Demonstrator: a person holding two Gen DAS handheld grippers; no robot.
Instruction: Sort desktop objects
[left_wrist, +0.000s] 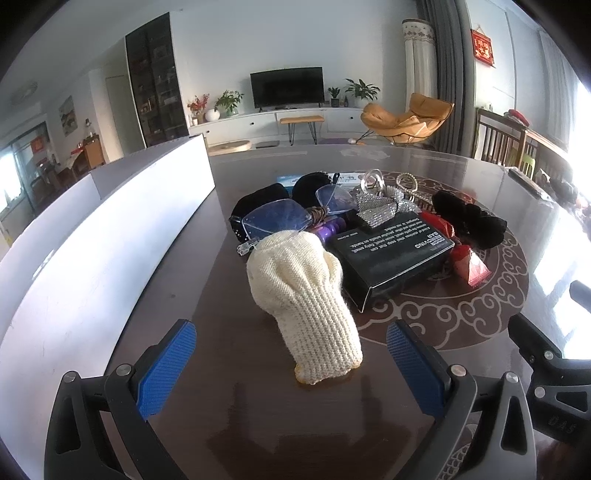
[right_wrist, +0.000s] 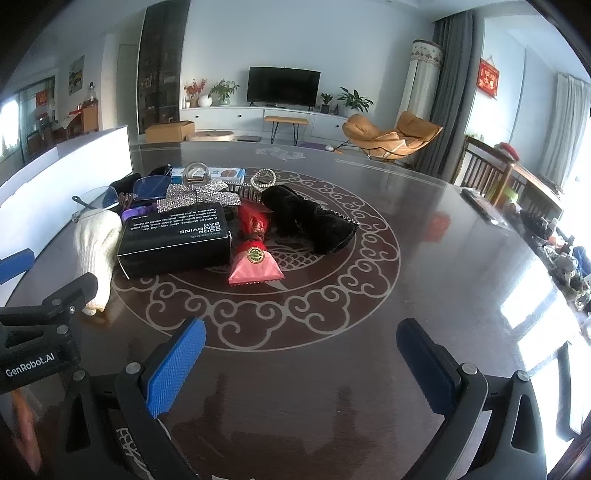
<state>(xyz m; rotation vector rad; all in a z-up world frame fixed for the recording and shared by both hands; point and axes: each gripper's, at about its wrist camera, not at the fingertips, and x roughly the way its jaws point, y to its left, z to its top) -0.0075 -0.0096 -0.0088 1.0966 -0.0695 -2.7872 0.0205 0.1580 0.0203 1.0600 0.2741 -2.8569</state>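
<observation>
Risk: my wide left gripper (left_wrist: 291, 369), closing on the knit glove (left_wrist: 303, 295), drags the glasses (left_wrist: 280, 219); right gripper (right_wrist: 301, 363) wide, idle.

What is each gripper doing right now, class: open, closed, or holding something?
Left gripper: open, holding nothing; the cream knitted glove lies between its fingers, ungripped.
Right gripper: open, empty, over bare table.

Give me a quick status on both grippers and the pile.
Left gripper open, straddling cream knit glove. Right gripper open, empty, short of pile. Black box beside glove.
</observation>
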